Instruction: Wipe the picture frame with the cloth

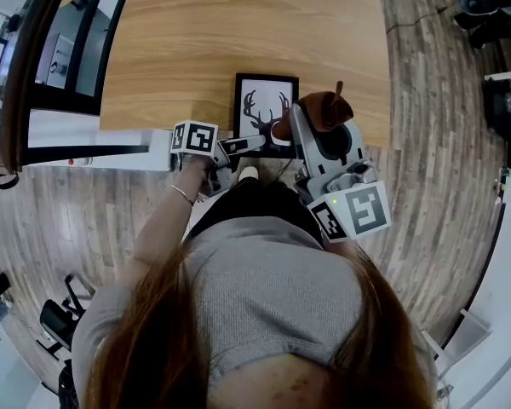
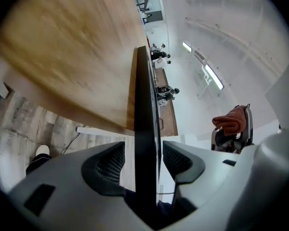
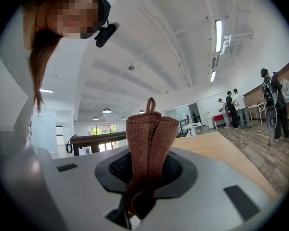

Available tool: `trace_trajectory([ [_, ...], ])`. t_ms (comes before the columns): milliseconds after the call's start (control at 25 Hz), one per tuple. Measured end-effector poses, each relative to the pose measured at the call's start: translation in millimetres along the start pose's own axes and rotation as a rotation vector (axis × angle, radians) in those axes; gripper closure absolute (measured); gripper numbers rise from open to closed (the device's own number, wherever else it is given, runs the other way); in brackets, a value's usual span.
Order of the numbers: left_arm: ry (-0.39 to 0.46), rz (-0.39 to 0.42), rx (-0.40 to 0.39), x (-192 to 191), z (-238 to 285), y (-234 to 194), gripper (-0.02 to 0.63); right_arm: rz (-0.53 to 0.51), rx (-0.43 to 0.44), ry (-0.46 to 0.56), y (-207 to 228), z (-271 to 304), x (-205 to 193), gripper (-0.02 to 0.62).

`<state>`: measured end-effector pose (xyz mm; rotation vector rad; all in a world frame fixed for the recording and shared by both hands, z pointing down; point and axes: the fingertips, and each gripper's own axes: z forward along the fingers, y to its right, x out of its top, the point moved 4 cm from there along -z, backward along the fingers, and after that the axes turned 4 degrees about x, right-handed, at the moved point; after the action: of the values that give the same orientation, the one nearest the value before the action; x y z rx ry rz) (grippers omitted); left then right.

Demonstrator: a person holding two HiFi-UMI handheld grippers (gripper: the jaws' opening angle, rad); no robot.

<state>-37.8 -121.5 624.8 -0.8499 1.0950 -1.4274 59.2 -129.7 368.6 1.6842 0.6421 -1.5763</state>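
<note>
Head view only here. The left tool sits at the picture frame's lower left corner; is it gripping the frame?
Observer: No. The picture frame's edge stands between the left tool's jaws, with a thin gap on each side.
Operator: And the cloth, properly held?
Observer: Yes, the right tool is shut on the folded cloth, its loop sticking up.
Operator: Touching the frame?
Observer: No; the left gripper view shows it apart, off to one side.

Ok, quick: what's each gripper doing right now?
Left gripper: jaws open, picture frame edge between them, not clamped.
Right gripper: jaws shut on the cloth.
</note>
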Motion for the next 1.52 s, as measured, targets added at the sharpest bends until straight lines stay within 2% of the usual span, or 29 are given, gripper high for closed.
trace_trajectory([
  [280, -0.103, -0.005, -0.142, -13, 16, 0, 0.380, 0.003, -0.016, -0.009, 4, -1, -3, 0.499],
  [440, -0.078, -0.013, -0.326, -12, 20, 26, 0.541, 0.002, -0.006, -0.009, 2, -2, -2, 0.499],
  [480, -0.065, -0.006, -0.352, -12, 21, 31, 0.545, 0.002, -0.005, -0.009, 2, -3, -2, 0.499],
  [840, -0.006, 0.027, -0.412, -6, 3, 57, 0.554, -0.008, 0.001, 0.018, -3, -3, 5, 0.499],
  [960, -0.009, 0.144, -0.388, -1, -4, 78, 0.555, -0.017, 0.003, 0.043, -4, -9, 17, 0.499],
  [1080, -0.026, 0.352, -0.332, 11, -6, 102, 0.555, -0.033, 0.012, 0.075, -8, -12, 30, 0.499],
  [1240, -0.015, 0.550, -0.352, 25, -15, 142, 0.555, -0.053, 0.034, 0.106, -22, -14, 40, 0.499],
  [1520, 0.052, 0.757, -0.397, 62, -15, 252, 0.557, -0.094, 0.064, 0.169, -14, -30, 101, 0.499],
])
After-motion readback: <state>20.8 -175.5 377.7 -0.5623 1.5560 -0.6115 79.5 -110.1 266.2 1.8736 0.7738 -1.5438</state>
